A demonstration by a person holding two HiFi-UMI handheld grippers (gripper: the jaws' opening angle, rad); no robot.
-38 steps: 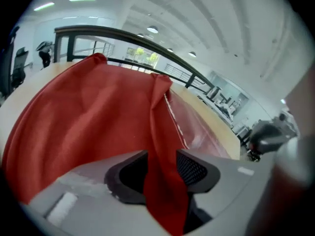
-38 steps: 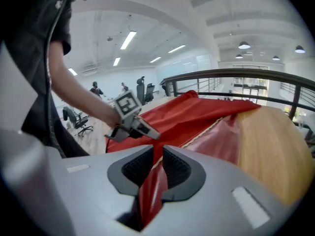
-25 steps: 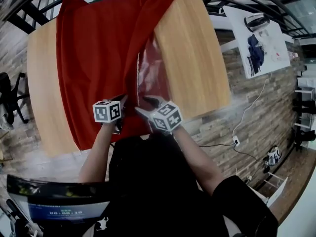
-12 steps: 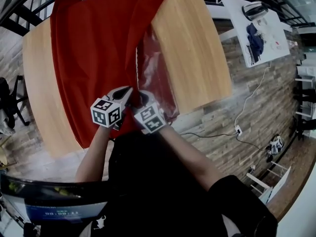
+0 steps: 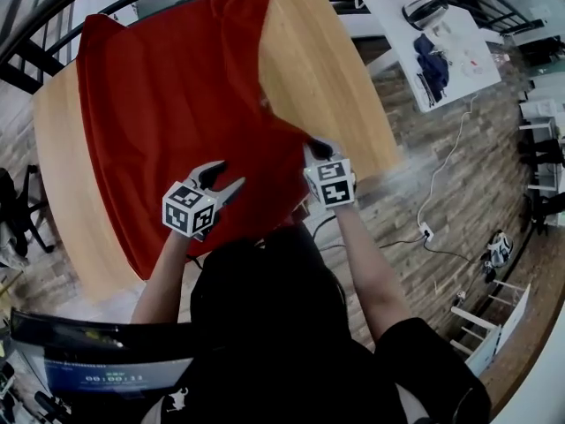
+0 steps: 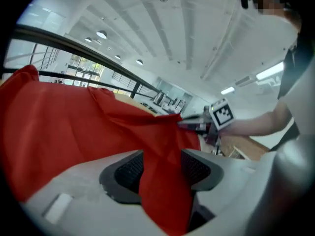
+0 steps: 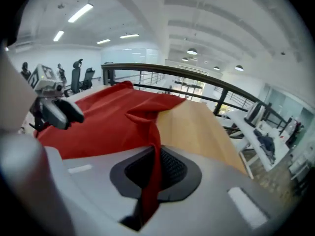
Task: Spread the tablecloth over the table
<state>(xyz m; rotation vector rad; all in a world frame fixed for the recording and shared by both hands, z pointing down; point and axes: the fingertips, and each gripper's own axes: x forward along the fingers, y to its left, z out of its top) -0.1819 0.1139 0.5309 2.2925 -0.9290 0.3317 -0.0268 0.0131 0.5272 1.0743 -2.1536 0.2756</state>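
**A:** Where was the red fabric tablecloth (image 5: 177,104) lying?

**B:** It was rumpled over the middle and left of the light wooden tabletop (image 5: 322,69). One corner hung past the tabletop's near edge. The tabletop's right part and a strip along its left side were bare wood.

**A:** And the tongs?

**B:** The left tongs (image 5: 228,174) had just been opening. Their jaws stood wide apart at the tabletop's near edge. Only the left gripper view showed a fold of the cloth running between the parted pads.

The right tongs (image 5: 316,148) had just been closing. They were clamped on the cloth's right edge, above the tabletop's near right part. The head view hid that pinch, but the right gripper view showed the fold squeezed thin between the dark pads.

**A:** What about room around the edges?

**B:** The right gripper view showed a black metal railing (image 7: 162,69) beyond the tabletop's far edge. In the head view, brick-patterned floor (image 5: 424,193) lay open to the tabletop's right. The person's dark-clothed body stood against the tabletop's near edge, between the two arms.
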